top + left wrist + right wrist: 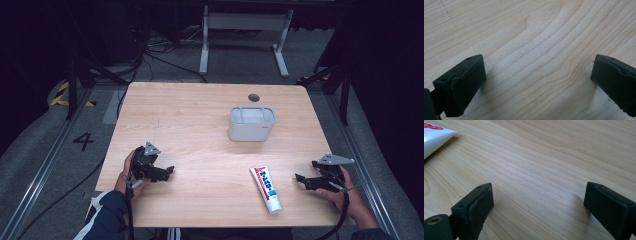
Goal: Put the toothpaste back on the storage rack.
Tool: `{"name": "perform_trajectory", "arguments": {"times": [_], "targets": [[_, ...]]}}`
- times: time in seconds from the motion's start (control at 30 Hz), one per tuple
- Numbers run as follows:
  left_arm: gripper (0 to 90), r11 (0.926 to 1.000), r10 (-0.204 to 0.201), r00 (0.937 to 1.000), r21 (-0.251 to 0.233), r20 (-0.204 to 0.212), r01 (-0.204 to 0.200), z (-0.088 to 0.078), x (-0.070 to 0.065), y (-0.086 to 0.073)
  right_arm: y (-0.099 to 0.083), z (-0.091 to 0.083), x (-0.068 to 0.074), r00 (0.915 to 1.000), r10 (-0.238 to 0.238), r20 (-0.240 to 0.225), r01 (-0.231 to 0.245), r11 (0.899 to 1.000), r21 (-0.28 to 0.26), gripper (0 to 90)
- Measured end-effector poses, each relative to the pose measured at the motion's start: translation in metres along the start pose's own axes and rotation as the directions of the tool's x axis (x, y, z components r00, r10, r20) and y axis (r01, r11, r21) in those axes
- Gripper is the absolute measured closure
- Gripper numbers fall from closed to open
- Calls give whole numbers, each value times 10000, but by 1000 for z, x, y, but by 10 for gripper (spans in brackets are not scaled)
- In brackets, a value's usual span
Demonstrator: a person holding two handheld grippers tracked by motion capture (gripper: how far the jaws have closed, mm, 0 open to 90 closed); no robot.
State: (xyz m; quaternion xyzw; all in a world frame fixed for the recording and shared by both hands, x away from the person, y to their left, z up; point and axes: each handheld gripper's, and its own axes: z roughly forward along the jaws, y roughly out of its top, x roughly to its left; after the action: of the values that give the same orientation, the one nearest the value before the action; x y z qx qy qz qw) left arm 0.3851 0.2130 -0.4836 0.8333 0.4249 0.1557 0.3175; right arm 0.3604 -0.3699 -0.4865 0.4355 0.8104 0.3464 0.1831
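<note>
both grippers spread wide, toothpaste tube (266, 189) lying between.

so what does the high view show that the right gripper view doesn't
High view alone: the grey container toward the table's far side, the left tool with the hand holding it, the right tool seen from outside, and the floor and cables.

Right gripper view alone: the right tool up close, jaws spread wide with bare wood between.

Both: the wooden table and the toothpaste tube, a white corner in the gripper view.
</note>
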Motion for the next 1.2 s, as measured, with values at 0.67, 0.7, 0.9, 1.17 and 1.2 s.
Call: {"name": "perform_trajectory", "arguments": {"times": [0.67,0.7,0.9,1.17,1.2], "targets": [[2,9979,634,9963,64,582,-639,-8,5,-8,18,-7,17,9967,-420,-700,507,9905,1278,235],[2,9981,610,9964,59,589,-615,-8,5,-8,18,-7,19,9965,-516,-661,598,9898,1291,235],[2,9967,810,9955,15,483,-811,-8,7,-7,24,-13,36,9932,-797,-851,899,9882,1237,239],[2,9964,844,9954,11,459,-845,-8,7,-7,37,-19,56,9879,-1119,-1071,1231,9870,1035,242],[2,9965,839,9954,11,461,-841,-8,7,-7,38,-19,58,9877,-1152,-1058,1258,9870,1004,242]]}}
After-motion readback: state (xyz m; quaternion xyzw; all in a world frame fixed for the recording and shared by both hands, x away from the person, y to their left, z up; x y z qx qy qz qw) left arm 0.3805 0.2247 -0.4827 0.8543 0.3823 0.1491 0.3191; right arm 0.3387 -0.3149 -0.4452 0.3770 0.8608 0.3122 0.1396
